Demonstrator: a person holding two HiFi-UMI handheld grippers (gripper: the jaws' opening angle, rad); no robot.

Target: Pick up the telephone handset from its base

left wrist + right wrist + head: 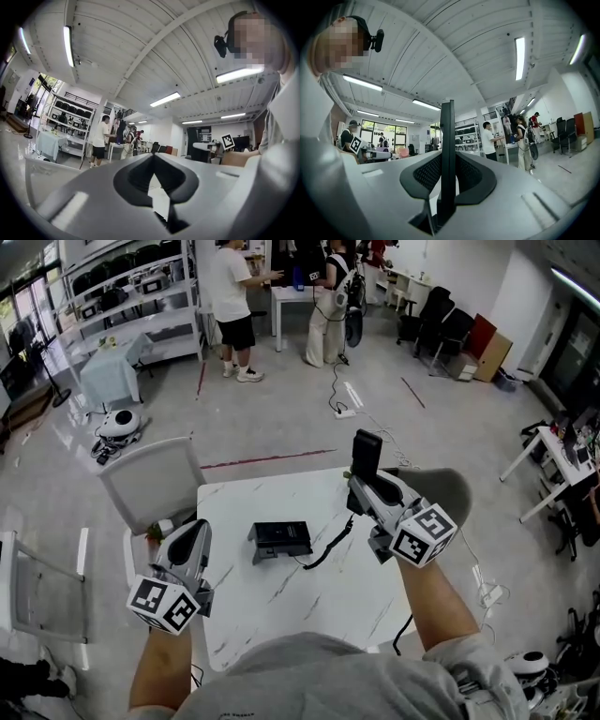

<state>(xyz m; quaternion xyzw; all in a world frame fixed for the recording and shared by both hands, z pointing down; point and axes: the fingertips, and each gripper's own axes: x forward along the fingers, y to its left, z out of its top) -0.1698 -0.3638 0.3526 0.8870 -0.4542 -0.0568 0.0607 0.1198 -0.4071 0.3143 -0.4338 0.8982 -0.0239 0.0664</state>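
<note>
The black telephone handset (367, 454) stands upright above the far right part of the white marble table (281, 601), clear of its base. My right gripper (361, 487) is shut on its lower end. In the right gripper view the handset (448, 136) shows edge-on as a thin black slab clamped between the pads of the right gripper (448, 161). A black coiled cord (328, 545) runs from it down to the black telephone base (281, 538) at the table's middle. My left gripper (193, 532) hovers left of the base, shut and holding nothing; the left gripper's (152, 159) tips meet.
A grey chair (150, 479) stands at the table's far left corner and another (452, 489) at its right. Two people (234, 306) stand at the back of the room. A power strip (345, 412) with its cable lies on the floor beyond the table.
</note>
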